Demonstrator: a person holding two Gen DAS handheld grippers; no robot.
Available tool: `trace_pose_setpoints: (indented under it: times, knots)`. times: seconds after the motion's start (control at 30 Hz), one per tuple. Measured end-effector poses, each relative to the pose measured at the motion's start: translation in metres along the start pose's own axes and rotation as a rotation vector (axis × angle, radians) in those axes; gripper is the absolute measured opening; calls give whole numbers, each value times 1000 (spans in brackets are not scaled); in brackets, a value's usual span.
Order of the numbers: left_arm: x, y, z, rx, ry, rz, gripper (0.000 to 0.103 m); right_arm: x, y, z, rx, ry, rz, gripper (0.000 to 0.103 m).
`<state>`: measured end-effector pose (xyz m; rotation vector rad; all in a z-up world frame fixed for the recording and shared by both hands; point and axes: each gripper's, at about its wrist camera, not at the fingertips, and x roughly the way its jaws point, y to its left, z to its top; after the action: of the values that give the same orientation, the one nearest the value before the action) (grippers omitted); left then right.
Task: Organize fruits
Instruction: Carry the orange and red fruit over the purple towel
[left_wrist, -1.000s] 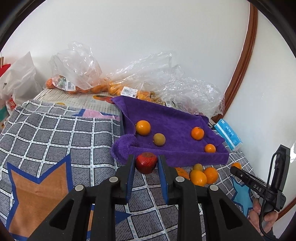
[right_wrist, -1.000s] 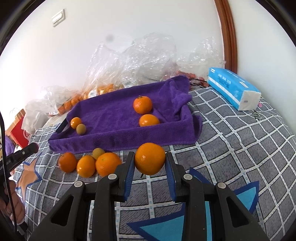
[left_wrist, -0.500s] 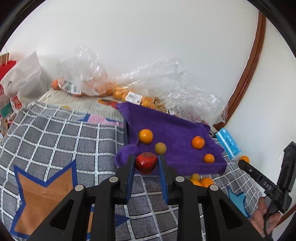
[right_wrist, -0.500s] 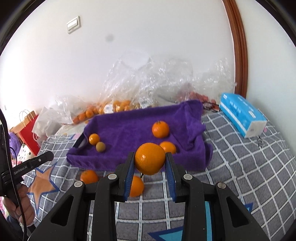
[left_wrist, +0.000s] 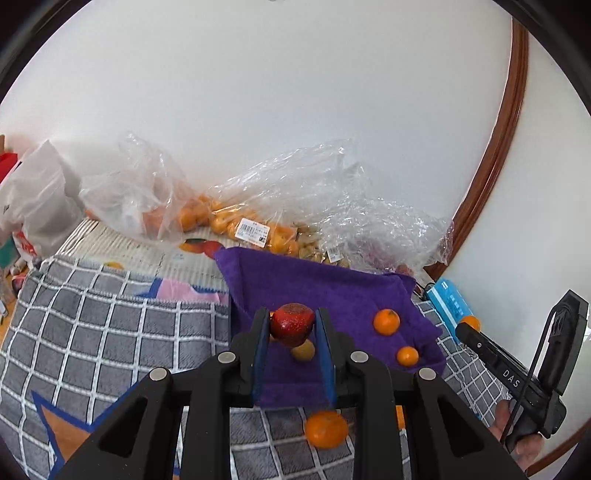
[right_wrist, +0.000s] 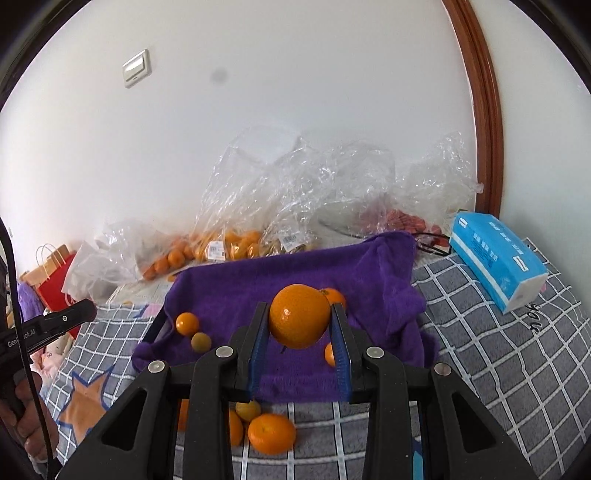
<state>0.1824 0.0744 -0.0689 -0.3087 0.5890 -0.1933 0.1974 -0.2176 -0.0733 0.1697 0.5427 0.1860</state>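
Note:
My left gripper (left_wrist: 291, 326) is shut on a red fruit (left_wrist: 292, 323), held above the near edge of a tray lined with a purple towel (left_wrist: 332, 291). My right gripper (right_wrist: 300, 322) is shut on a large orange (right_wrist: 299, 320), held above the same purple towel (right_wrist: 295, 269). On the towel lie two small oranges (left_wrist: 386, 321), (left_wrist: 407, 356) and a yellow-brown fruit (left_wrist: 303, 350). Loose oranges (right_wrist: 271, 432) lie on the checked cloth in front of the tray. The right gripper also shows in the left wrist view (left_wrist: 466, 329).
Clear plastic bags of oranges (left_wrist: 229, 221) lie against the white wall behind the tray. A blue tissue pack (right_wrist: 496, 262) sits right of the tray. A red paper bag (right_wrist: 55, 291) stands at the left. A brown door frame (right_wrist: 487, 110) runs up the right.
Both grippers have risen and moved forward over the tray's near edge, each still holding its fruit. The loose oranges now sit low, under the grippers.

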Motion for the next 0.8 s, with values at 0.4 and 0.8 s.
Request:
trace_pose_setpoints:
  times: [0.4, 0.8]
  knots:
    - [48, 1, 11, -11, -11, -42, 24, 46, -10, 22, 40, -11, -29, 32]
    - [82, 28, -9, -59, 47, 1, 24, 79, -30, 3, 2, 37, -108, 32]
